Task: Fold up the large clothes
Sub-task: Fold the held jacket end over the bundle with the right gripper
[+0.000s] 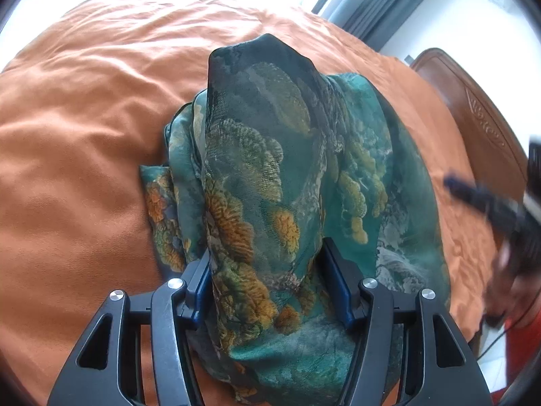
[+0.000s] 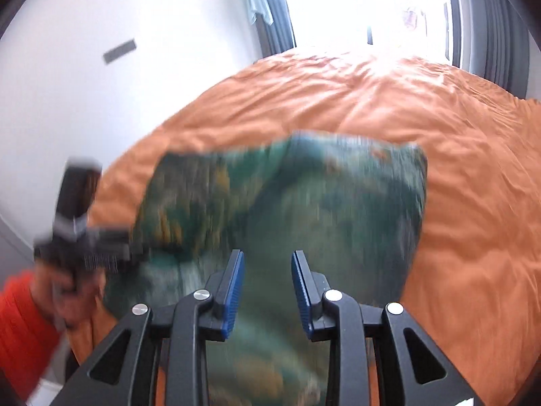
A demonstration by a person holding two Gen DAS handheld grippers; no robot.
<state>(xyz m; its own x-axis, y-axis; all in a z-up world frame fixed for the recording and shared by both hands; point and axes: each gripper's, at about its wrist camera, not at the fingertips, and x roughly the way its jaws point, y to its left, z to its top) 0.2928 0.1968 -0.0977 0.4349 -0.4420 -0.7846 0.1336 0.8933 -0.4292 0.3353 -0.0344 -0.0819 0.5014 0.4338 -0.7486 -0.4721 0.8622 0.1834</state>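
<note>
A green garment with orange-yellow floral print (image 1: 287,186) lies on the orange bed (image 1: 84,135). In the left wrist view my left gripper (image 1: 267,264) is shut on a thick fold of it and holds it lifted, so the cloth drapes over the fingers and hides the tips. In the right wrist view the garment (image 2: 287,203) is blurred and spread on the bed. My right gripper (image 2: 267,270) is open and empty just above its near part. The right gripper also shows blurred in the left wrist view (image 1: 493,203). The left gripper shows blurred in the right wrist view (image 2: 98,243).
The orange bed cover (image 2: 456,169) is wrinkled and reaches to a bright window (image 2: 365,10) with grey curtains. A brown headboard (image 1: 473,111) is at the right in the left wrist view. A white wall (image 2: 84,84) is on the left. A red sleeve (image 2: 20,321) is near.
</note>
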